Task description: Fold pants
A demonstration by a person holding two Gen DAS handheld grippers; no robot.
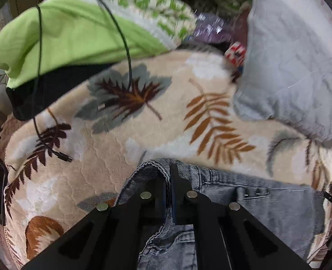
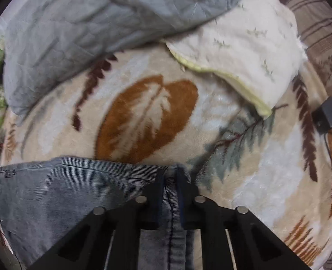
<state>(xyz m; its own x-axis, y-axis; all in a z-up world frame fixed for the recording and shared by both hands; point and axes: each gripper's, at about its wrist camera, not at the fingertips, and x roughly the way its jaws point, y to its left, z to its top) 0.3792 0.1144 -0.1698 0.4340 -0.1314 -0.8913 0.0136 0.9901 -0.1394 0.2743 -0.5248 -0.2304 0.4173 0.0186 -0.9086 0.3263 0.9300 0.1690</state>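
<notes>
Grey-blue denim pants (image 1: 267,200) lie along the near edge of a cream blanket with leaf prints (image 1: 143,135). My left gripper (image 1: 169,175) is shut on a hemmed edge of the pants at their left end. The pants also show in the right wrist view (image 2: 53,193), stretching to the left. My right gripper (image 2: 171,177) is shut on a seamed edge of the pants at their right end. The blanket also fills the right wrist view (image 2: 267,157).
A green cloth (image 1: 71,38) over a black one, a black cable (image 1: 125,45) with a plug, and a grey quilt (image 1: 296,67) lie at the back. In the right wrist view the grey quilt (image 2: 98,18), a cream pillow (image 2: 244,51) and a small black box (image 2: 325,114) sit beyond.
</notes>
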